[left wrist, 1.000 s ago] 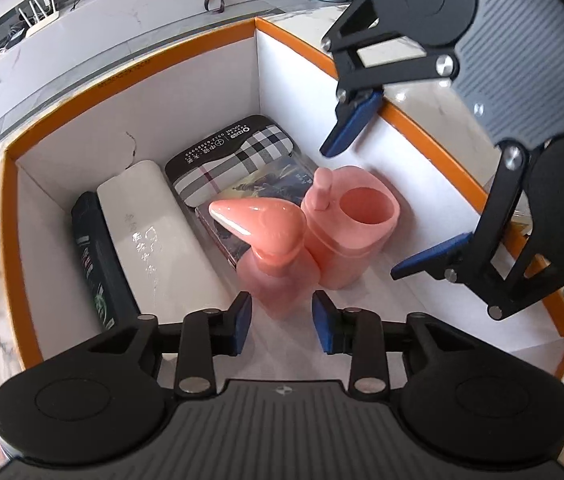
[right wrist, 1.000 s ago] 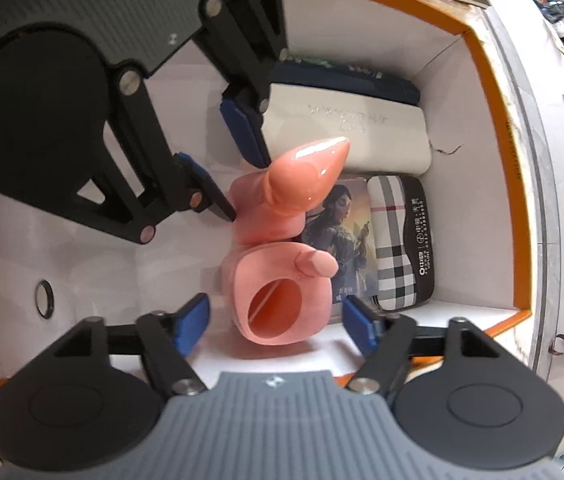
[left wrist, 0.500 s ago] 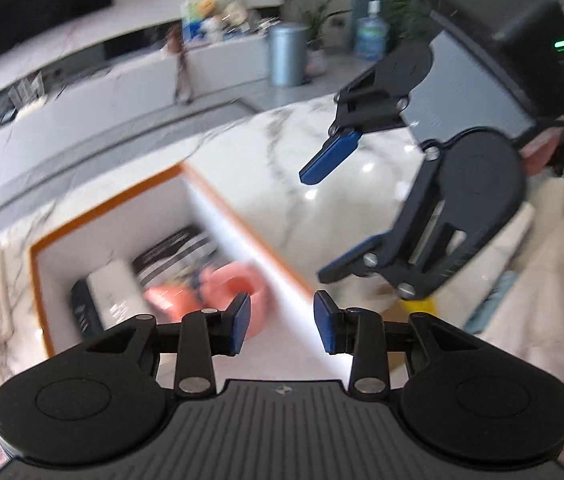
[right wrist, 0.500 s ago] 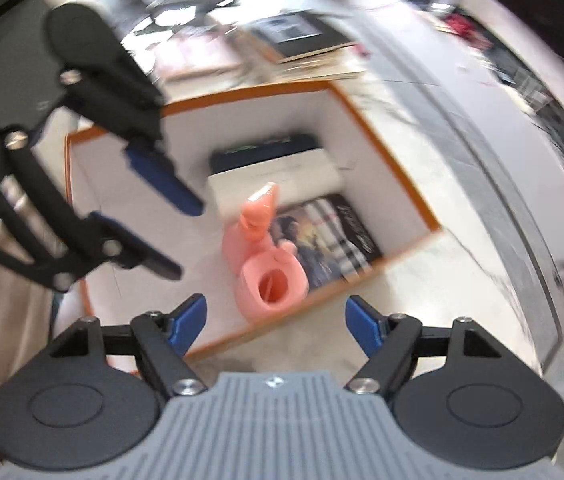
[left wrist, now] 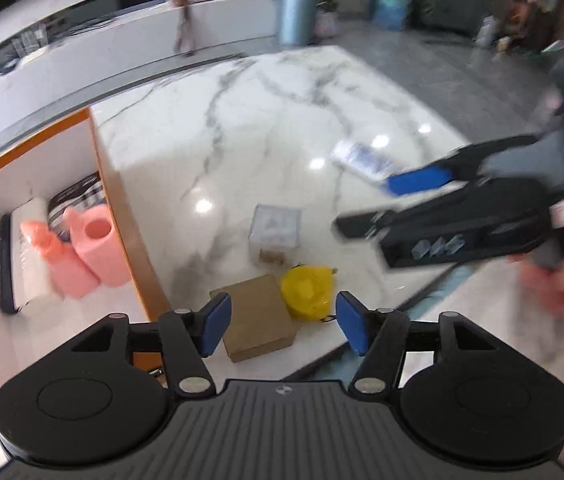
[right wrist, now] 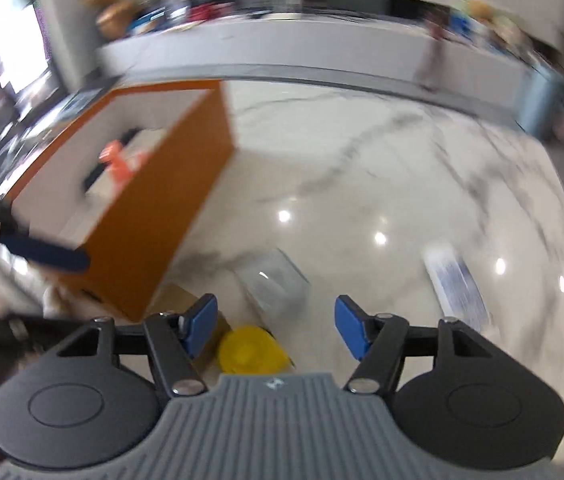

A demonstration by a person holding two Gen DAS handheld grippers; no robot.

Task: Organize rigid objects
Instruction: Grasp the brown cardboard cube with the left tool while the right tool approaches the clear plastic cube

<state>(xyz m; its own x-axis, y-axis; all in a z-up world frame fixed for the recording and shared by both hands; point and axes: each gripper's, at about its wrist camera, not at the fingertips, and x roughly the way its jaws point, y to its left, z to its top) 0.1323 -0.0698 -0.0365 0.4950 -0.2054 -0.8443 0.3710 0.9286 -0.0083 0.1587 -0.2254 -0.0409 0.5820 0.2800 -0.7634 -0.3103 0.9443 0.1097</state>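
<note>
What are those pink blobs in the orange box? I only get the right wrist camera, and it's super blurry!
Observer: The left wrist view shows two things: a pink bottle and a pink cup, standing side by side in the orange box.
Operator: Is anything else in there?
Observer: A white case lies flat right beside the bottle.
Operator: And behind the cup?
Observer: A plaid case lies flat there.
</note>
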